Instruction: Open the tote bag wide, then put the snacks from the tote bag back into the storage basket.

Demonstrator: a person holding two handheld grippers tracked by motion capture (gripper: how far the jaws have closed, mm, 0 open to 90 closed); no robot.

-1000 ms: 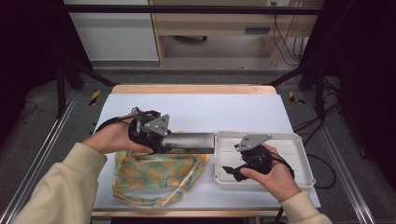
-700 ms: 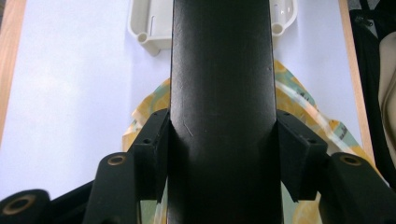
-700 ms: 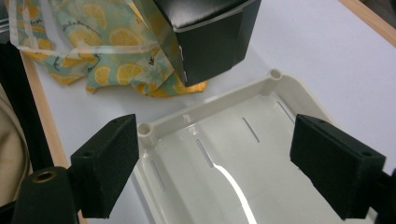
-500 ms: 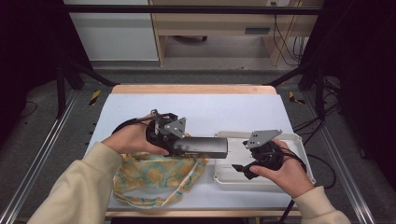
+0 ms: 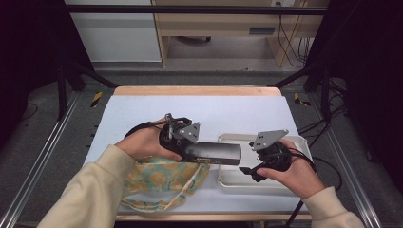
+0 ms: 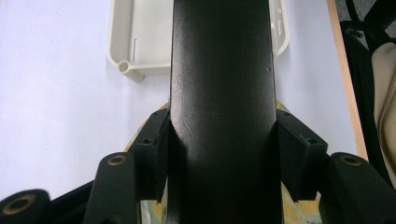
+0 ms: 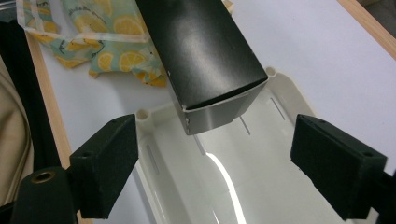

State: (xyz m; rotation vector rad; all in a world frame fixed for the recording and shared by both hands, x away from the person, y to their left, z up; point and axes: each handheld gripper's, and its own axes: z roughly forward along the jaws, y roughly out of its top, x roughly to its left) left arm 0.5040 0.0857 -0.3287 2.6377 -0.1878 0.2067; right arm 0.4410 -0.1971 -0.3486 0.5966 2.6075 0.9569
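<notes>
Over the last second the left gripper (image 5: 199,151), its fingers (image 6: 152,149) clamped on the long black box (image 5: 216,152), had carried it rightward until its far end overhung the white tray (image 5: 304,142). The right gripper (image 5: 252,172) waited over the tray, fingers (image 7: 105,163) spread and empty, so placing seemed imminent.

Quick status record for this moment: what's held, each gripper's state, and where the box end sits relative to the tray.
held item: long black cardboard box, level
left gripper: shut on the box's sides
right gripper: open, nothing between the pads, poised over the tray
box end: over the near corner of the shallow white plastic tray; contact cannot be told
also on table: lemon-print cloth bag, under the left hand
table cover: pale sheet
</notes>
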